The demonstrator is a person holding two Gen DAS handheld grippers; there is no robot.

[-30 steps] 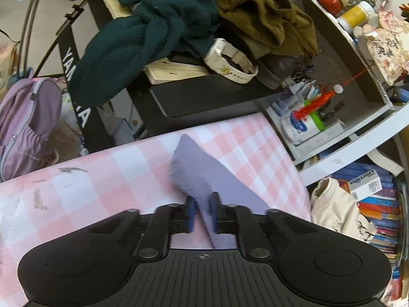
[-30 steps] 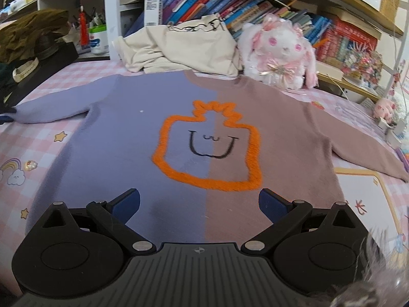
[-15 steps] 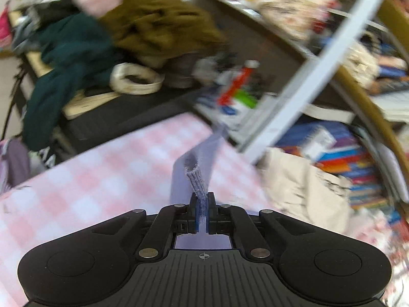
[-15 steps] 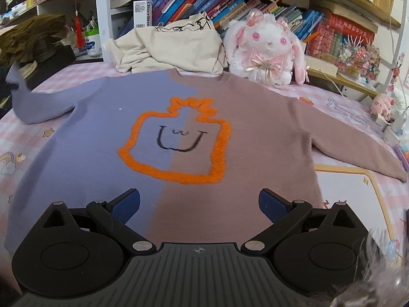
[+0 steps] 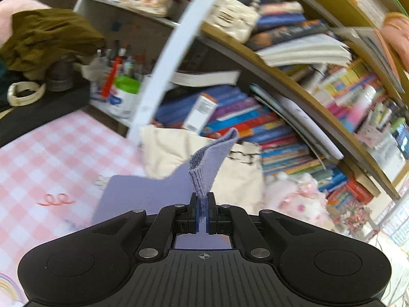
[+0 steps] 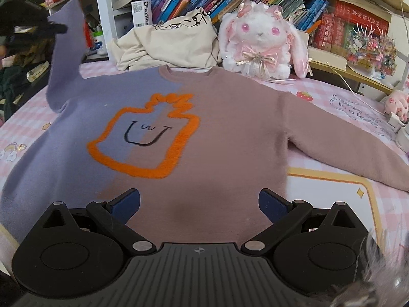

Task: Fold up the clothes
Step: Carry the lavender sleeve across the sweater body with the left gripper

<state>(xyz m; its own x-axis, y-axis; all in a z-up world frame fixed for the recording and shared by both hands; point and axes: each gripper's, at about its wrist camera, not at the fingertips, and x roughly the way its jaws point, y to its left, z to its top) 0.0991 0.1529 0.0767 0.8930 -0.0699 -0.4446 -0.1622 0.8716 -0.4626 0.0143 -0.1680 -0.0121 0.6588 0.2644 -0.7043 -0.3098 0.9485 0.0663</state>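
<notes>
Left gripper [image 5: 202, 213]: fingers clamped on the lavender sleeve cuff [image 5: 204, 172], lifted off the table [image 5: 51, 153], fabric standing up past the fingertips. Right gripper [image 6: 199, 202]: fingers wide apart, hovering over the sweater [image 6: 217, 133] hem, touching nothing. Sweater lies flat, face up, ahead of the right fingers; mauve sleeve [image 6: 345, 151] stretched out right. Cream garment [image 6: 168, 46] and plush bunny [image 6: 260, 38] beyond the collar.

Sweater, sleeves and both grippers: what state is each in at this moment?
Sweater: body spread flat, face up.
Purple sleeve: lifted off the table by its cuff.
Brown sleeve: lying flat, extended.
Left gripper: shut on the cuff.
Right gripper: open, above the hem.
</notes>
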